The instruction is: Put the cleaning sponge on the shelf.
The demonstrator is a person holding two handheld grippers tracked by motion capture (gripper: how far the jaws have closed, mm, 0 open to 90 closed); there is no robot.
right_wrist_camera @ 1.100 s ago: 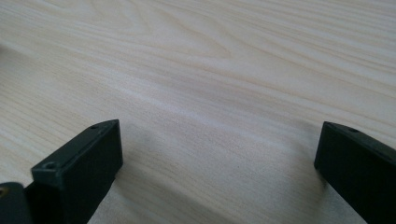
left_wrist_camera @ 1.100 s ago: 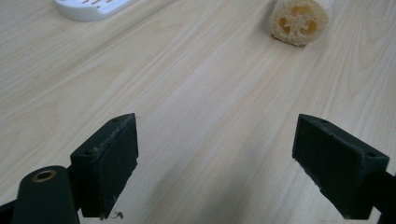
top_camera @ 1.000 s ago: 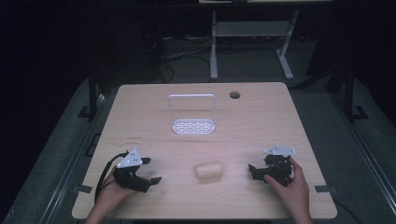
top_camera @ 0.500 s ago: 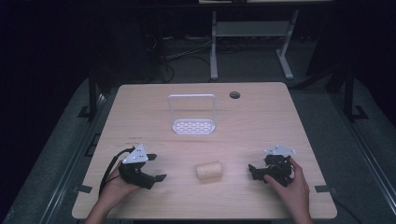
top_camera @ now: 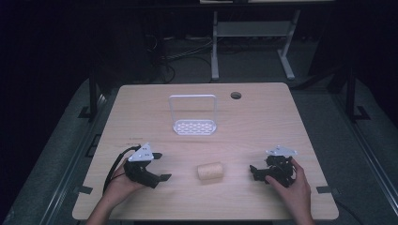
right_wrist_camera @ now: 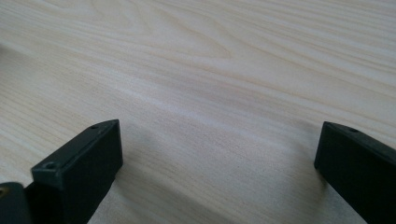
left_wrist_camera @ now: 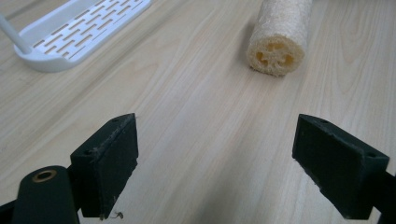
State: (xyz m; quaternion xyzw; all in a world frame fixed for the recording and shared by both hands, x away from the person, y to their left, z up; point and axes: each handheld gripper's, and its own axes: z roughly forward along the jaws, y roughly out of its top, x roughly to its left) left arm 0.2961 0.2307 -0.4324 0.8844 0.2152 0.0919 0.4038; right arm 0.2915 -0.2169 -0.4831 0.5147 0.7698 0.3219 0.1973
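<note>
While both sit empty: left tool (top_camera: pixel 159 167) agape | right tool (top_camera: pixel 254 171) agape | one loofah (top_camera: pixel 210 170) | one rack (top_camera: pixel 194 126)

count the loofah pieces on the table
1. The loofah piece lies on its side near the table's front edge, between the left claw and the right claw, in front of the white rack. None seem hidden.

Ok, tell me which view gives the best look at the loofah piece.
The left gripper view: the loofah piece lies close ahead, its holed cut end and fibrous skin sharp, beyond the open jaws of the left hand-held gripper. The high view shows it small, a tan cylinder on the table. The right gripper view adds nothing on it.
</note>
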